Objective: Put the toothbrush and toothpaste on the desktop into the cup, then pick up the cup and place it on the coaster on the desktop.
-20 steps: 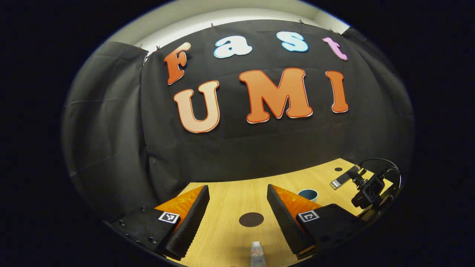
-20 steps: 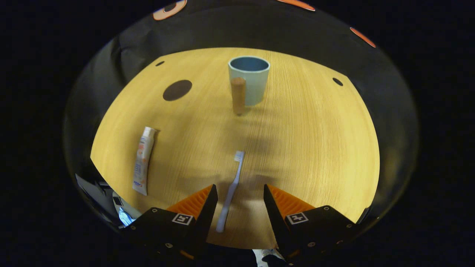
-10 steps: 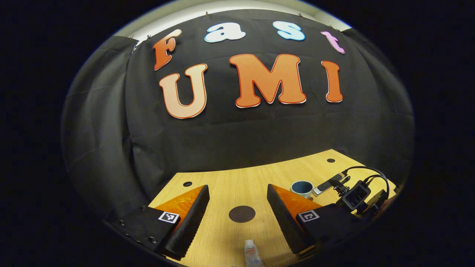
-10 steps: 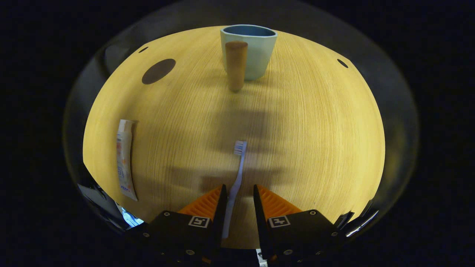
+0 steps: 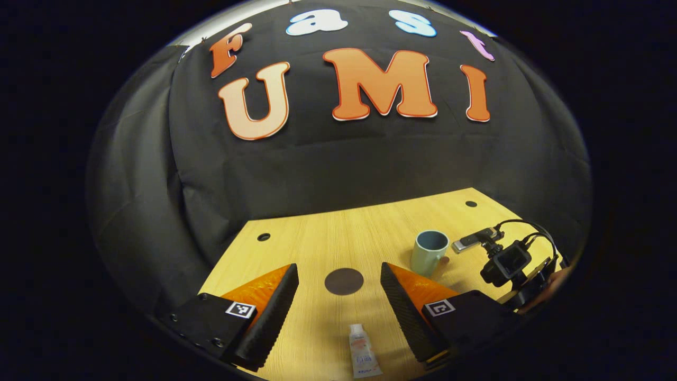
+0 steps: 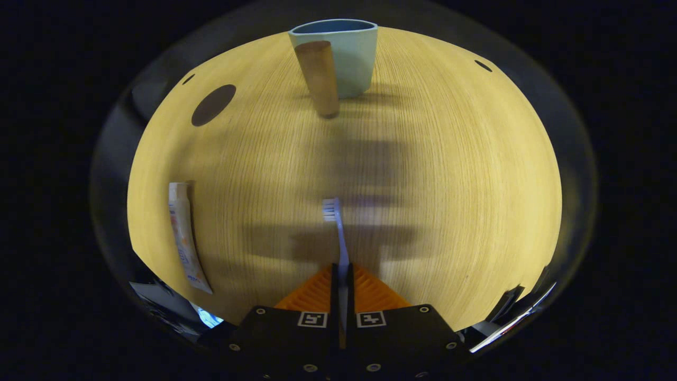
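Observation:
In the right gripper view my right gripper is shut on the handle of the white-blue toothbrush, whose bristled head points away from me toward the cup. The pale blue cup with a wooden handle stands upright at the far side of the desk. The toothpaste tube lies flat at the left. The dark round coaster lies far left. In the left gripper view my left gripper is open above the desk, with the toothpaste tube just below its fingers, the coaster ahead and the cup to the right.
The wooden desk has small dark holes near its corners. In the left gripper view the other gripper's camera and cables sit at the right beside the cup, with a hand's edge behind. The black cloth wall closes the far side.
My right gripper has shut on the toothbrush handle after straddling it open. The left gripper's view has tilted down, so more of the desk, the cup and the toothpaste show.

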